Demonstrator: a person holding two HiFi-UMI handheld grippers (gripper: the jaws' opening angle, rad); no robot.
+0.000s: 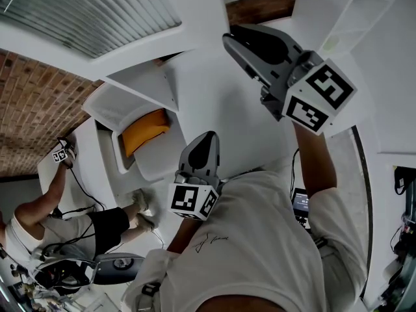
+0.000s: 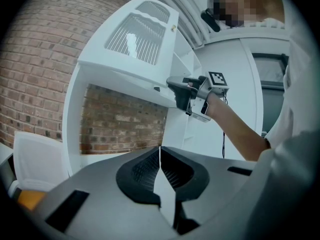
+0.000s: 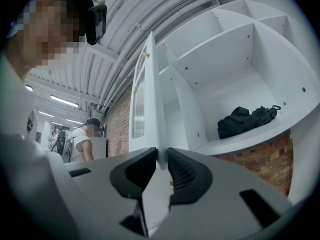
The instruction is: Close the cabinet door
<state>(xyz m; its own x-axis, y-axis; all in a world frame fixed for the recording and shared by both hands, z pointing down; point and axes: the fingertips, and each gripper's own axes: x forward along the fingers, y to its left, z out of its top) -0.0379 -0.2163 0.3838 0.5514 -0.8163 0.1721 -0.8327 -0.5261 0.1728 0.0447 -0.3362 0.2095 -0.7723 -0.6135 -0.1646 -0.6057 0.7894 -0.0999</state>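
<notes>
A brick wall backed the white cabinet, whose open shelf carried a black bag; another person stood farther off. The cabinet door stood swung out, its edge pinched between the jaws of the right gripper. The left gripper hung lower, well apart from the door, jaws pressed together on nothing.

White T-shirt, grey left tool, grey right tool, black-and-white marker cubes

Bright even light, fisheye-warped edges, dark corners
</notes>
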